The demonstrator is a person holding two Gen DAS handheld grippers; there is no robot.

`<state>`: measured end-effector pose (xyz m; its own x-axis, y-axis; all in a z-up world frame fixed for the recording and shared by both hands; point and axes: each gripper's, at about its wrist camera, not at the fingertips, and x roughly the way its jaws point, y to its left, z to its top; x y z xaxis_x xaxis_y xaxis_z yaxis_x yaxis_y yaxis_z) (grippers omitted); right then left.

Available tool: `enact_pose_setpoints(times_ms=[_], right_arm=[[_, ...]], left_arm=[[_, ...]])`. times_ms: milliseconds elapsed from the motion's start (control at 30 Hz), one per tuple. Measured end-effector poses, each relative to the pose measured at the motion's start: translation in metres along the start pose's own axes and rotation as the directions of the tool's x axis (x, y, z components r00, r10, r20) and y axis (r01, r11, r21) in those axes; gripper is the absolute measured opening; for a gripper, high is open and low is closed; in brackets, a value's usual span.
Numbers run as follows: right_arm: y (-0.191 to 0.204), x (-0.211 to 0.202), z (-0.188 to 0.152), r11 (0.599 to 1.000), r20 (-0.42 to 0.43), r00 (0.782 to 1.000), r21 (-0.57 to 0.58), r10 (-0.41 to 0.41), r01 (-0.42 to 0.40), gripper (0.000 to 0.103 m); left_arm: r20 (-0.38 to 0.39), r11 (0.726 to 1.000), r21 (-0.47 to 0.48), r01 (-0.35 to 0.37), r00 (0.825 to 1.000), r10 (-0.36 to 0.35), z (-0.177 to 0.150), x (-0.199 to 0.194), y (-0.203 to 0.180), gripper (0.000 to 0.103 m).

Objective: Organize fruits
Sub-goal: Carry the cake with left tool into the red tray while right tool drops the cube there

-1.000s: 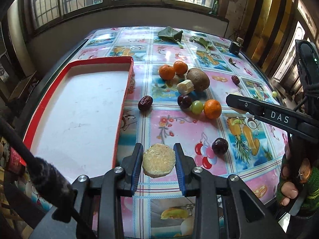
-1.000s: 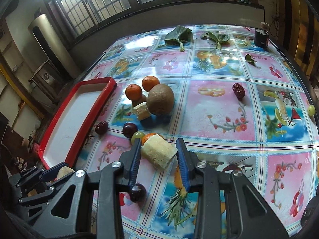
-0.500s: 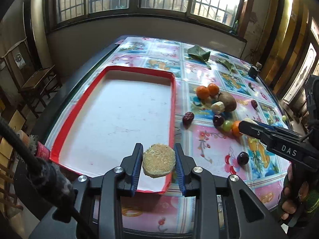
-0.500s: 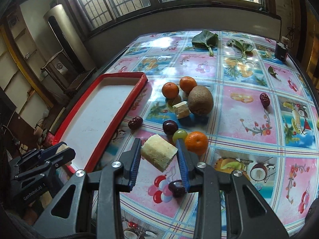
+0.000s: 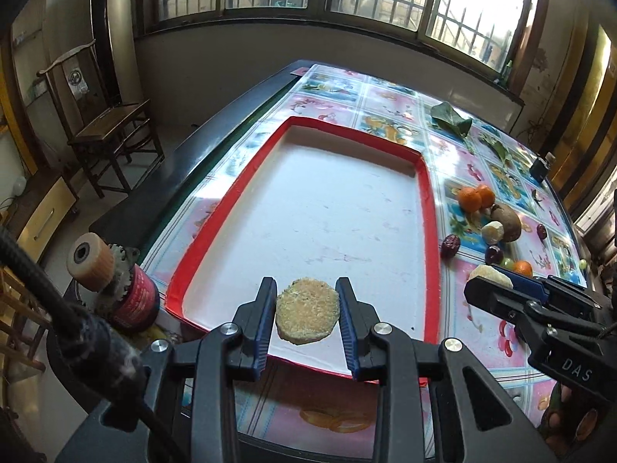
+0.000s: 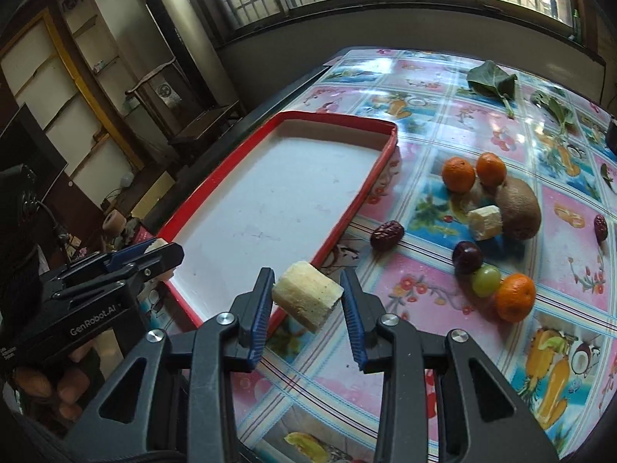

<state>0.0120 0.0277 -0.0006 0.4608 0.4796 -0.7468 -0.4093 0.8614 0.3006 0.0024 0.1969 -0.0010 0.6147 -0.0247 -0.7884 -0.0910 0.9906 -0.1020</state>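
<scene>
My left gripper [image 5: 306, 318] is shut on a round pale fruit slice [image 5: 307, 314], held above the near end of the red-rimmed white tray [image 5: 429, 231]. My right gripper [image 6: 306, 301] is shut on a pale fruit chunk [image 6: 306, 300], held above the tray's [image 6: 362, 193] right rim near its front. Loose fruit lies right of the tray: three oranges [image 6: 457, 174], a kiwi [image 6: 517, 208], a pale chunk [image 6: 485, 222], a dark plum [image 6: 467, 257], a green grape [image 6: 486, 280] and a red date [image 6: 387, 229].
Green leaves [image 6: 491, 79] lie at the far end of the fruit-patterned tablecloth. Another date [image 6: 600, 227] lies at the right. A wooden chair [image 5: 104, 131] stands left of the table. A small roller tool [image 5: 112, 281] sits by the tray's near left corner.
Both grippers have moved left with their pieces. The left slice now hangs over the tray's near end; the right chunk has moved from over the tablecloth to the tray's right rim.
</scene>
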Motion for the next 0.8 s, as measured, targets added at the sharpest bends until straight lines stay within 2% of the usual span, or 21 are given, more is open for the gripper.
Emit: enact_pose_setpoints(times_ms=[233,333,533,667,800], right_arm=[[0.036,0.036,0.006,0.994,-0.062,0.997,-0.091,0.052,-0.058,0.037],[0.047,0.059,0.006,0.991,-0.107,0.993,-0.122,0.049,-0.062,0.037],[0.050,0.089,-0.001,0.988,-0.172,0.984,-0.142,0.035,-0.060,0.037],[0.052,0.091,-0.002,0.985,-0.166,0.986,-0.165,0.019,-0.047,0.038],[0.051,0.089,-0.004,0.987,-0.165,0.986,-0.153,0.028,-0.053,0.041]], left_arm=[[-0.028,1.000,-0.018,-0.009,1.000,0.008,0.011,0.021,0.016,0.031],[-0.064,0.999,-0.041,0.005,0.998,-0.008,0.014,0.037,0.023,0.031],[-0.092,0.999,-0.024,-0.040,0.995,0.038,0.014,0.056,0.026,0.031],[-0.126,0.999,-0.019,-0.045,0.991,0.042,0.008,0.066,0.026,0.031],[-0.129,0.999,-0.037,-0.041,0.991,0.036,0.006,0.064,0.029,0.032]])
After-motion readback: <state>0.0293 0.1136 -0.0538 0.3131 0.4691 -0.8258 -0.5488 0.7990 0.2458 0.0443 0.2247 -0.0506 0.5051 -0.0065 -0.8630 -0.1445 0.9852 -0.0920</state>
